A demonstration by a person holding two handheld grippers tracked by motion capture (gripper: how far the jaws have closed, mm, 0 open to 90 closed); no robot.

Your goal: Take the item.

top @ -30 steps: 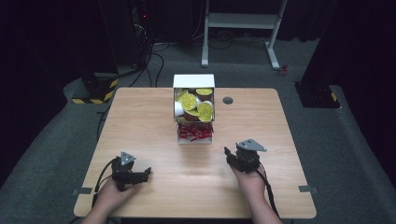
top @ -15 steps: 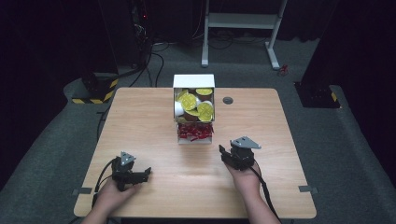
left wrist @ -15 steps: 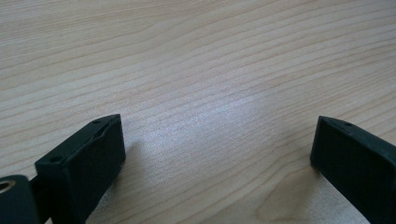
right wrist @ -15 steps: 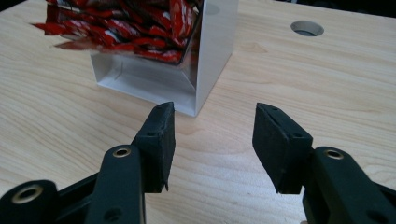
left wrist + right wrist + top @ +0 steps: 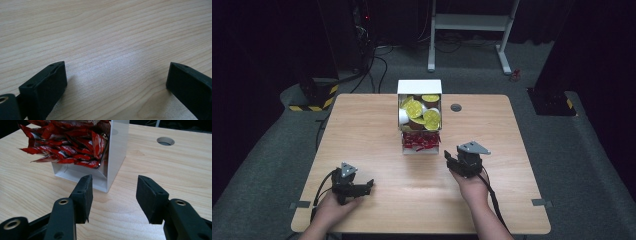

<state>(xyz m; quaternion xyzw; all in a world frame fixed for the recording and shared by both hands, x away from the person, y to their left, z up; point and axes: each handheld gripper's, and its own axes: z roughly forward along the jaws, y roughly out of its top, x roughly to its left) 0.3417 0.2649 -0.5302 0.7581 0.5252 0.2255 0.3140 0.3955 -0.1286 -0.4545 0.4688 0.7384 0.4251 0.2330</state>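
A: Right gripper (image 5: 451,161) is seen just right of the white box (image 5: 419,86), near its front corner, held in a hand (image 5: 472,186) above the bench (image 5: 362,130). Jaws are spread wide, nothing between them.

B: Confirmed from the right gripper view: right gripper (image 5: 113,192) is pointed at the box's near corner (image 5: 115,152); the jaws are apart from the wall, not touching it. Red packets (image 5: 65,147) are piled in the lower open compartment, some poking out over its front edge.

A: Box position noted: middle of the bench, towards the far edge. Upper compartment is stocked with small cups with yellow lids (image 5: 421,111); red packets (image 5: 419,141) lie below, facing the person.

B: Left gripper (image 5: 364,187) is recorded at the near left of the bench, well apart from the box, held in the left hand (image 5: 329,210). Low to the surface; contact cannot be told.

A: Left gripper view: left gripper (image 5: 116,77) jaws are set wide, bare wood grain between them, nothing gripped.

B: A round hole (image 5: 456,107) is noted in the bench, just right of the box.
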